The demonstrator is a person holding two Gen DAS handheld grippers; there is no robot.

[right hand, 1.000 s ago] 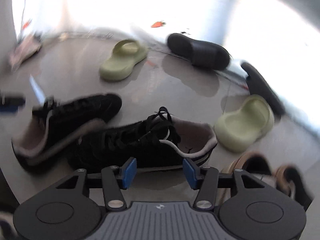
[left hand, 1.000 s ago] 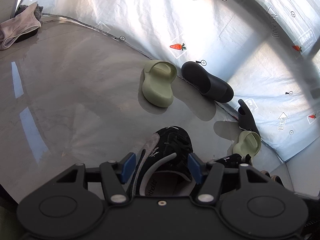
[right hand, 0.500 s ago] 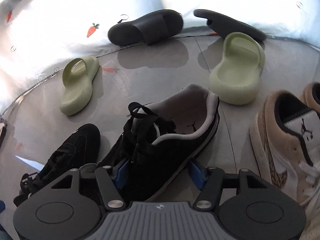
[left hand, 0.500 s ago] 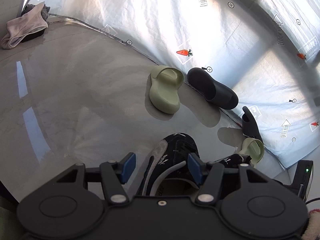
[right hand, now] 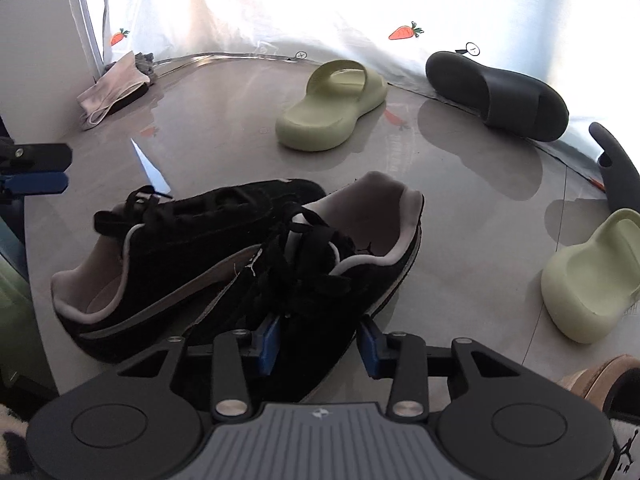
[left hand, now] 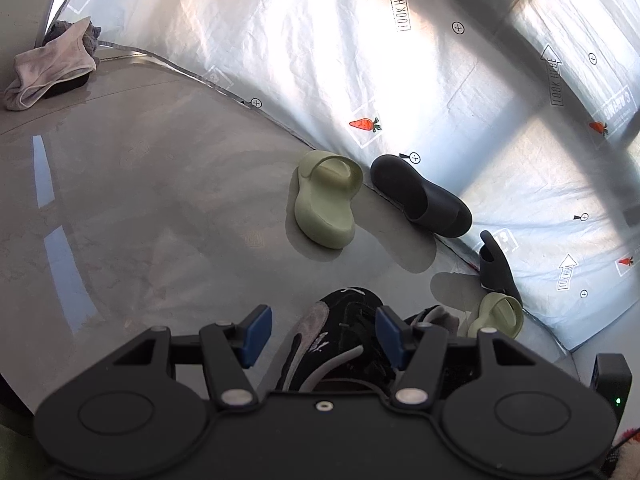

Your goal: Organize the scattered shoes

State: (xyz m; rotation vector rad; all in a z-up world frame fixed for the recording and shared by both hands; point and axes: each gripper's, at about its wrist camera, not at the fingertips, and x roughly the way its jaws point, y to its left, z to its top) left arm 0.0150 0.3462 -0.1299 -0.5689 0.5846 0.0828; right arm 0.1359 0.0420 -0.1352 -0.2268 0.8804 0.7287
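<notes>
Left wrist view. Your left gripper hangs over the toe of a black sneaker; the blue pads stand apart, the left one clear of the suede, the right one at the shoe's edge, contact not certain. Read it as open and not gripping. Beyond, on the grey floor: one green slide, one black slide against the foil sheet, a second black slide tipped on its side, a second green slide beside it. A crumpled cloth lies far left. Pairs are split, so sorting is unfinished.

Right wrist view. Your right gripper straddles the front of the nearer black sneaker, jaws closing with the shoe between them; the pads look at or just short of the suede, and a firm pinch is not shown. Its mate, the other black sneaker, lies touching it on the left, heel toward you, so the two point opposite ways; likely you are taking this one to turn it and line up the pair. Also listed: green slide, black slide, second green slide at right, tan sneaker at the lower right edge.
</notes>
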